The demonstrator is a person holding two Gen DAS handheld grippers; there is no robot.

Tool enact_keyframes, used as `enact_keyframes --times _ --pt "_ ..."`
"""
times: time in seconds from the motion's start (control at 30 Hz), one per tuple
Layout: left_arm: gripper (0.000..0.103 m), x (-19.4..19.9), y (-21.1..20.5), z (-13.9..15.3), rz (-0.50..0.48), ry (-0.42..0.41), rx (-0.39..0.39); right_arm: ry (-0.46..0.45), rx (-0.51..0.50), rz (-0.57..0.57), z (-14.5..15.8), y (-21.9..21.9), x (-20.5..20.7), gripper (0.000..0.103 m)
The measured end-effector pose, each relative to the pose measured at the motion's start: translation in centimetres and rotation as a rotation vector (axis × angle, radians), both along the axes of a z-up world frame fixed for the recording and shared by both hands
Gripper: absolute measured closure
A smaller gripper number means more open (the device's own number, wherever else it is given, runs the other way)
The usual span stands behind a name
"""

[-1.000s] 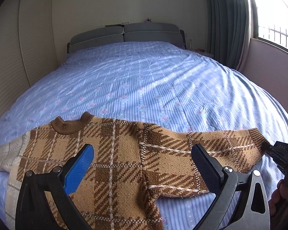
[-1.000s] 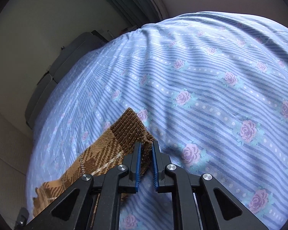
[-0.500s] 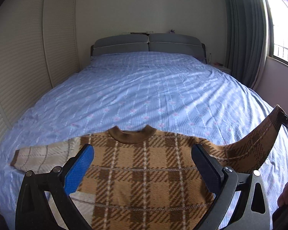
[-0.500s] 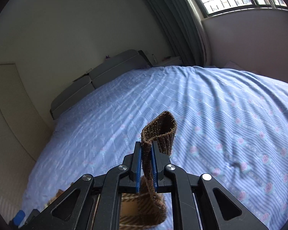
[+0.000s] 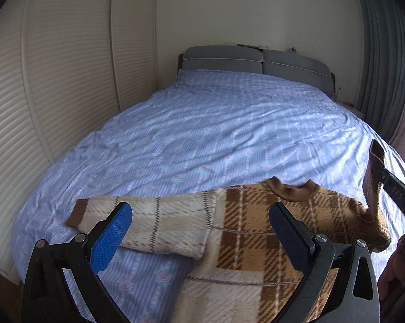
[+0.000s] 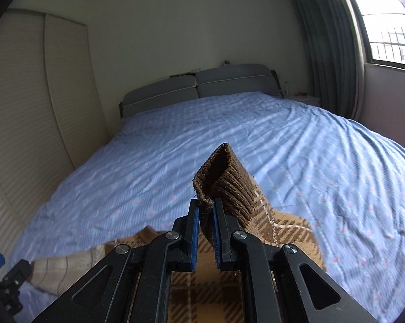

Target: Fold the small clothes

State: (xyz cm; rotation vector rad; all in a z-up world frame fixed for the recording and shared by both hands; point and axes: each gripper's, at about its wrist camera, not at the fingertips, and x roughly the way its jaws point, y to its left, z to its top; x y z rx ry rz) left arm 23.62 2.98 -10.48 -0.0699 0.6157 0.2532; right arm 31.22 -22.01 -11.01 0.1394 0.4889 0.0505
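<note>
Brown checked sweater point(image 5: 259, 245) lies flat on the bed point(image 5: 215, 134). The right gripper point(image 6: 205, 210) pinches its sleeve cuff point(image 6: 224, 180) up high. The left gripper point(image 5: 202, 231) hangs wide, holding nothing. Best to lay the sleeve gently across the chest, no tugging.

Bed with a plaid sweater

A bed point(image 5: 229, 134) in a blue striped, rose-printed cover carries a brown plaid knit sweater point(image 5: 256, 231) at its 6 o'clock edge, cream sleeve point(image 5: 148, 220) lying flat toward 9 o'clock; grey headboard point(image 5: 256, 60) at 12.
</note>
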Motion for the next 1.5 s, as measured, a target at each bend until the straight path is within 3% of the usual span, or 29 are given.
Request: enact_keyframes --times 0.3,0.57,0.77,0.87,0.93,1.07,1.23,1.3,1.37,1.5 --pt "0.0 -0.8 5.9 -2.8 0.047 0.065 -0.002 0.14 -0.189 0.157 -8.6 11.4 0.0 0.092" --pt "0.0 -0.8 7.3 -4.0 0.053 0.079 -0.008 0.139 -0.211 0.255 -10.2 16.2 -0.5 0.092" --pt "0.0 -0.2 7.0 -4.9 0.041 0.096 -0.007 0.203 -0.196 0.291 -12.4 16.6 0.6 0.092" --pt "0.0 0.1 6.2 -5.2 0.017 0.101 0.002 0.223 -0.185 0.315 -12.8 16.1 0.3 0.086" --pt "0.0 0.3 5.3 -5.2 -0.009 0.096 -0.001 0.213 -0.168 0.31 -12.3 15.2 -0.4 0.074" --pt "0.0 1.1 2.9 -5.2 -0.083 0.087 -0.007 0.142 -0.115 0.24 -10.3 11.7 -2.7 0.038" --pt "0.0 2.5 -1.4 -5.9 -0.206 0.077 0.0 0.106 -0.074 0.117 -8.4 5.3 -5.3 0.038" --pt "0.006 3.5 -2.9 -6.7 -0.246 0.091 -0.006 0.106 -0.073 0.053 -8.1 2.5 -6.1 0.038" --pt "0.022 4.7 -4.0 -7.7 -0.28 0.113 -0.012 0.113 -0.073 -0.004 -8.2 -0.1 -6.5 0.038" --pt "0.038 7.1 -5.4 -9.9 -0.322 0.15 -0.015 0.128 -0.076 -0.101 -8.5 -3.8 -7.0 0.038"
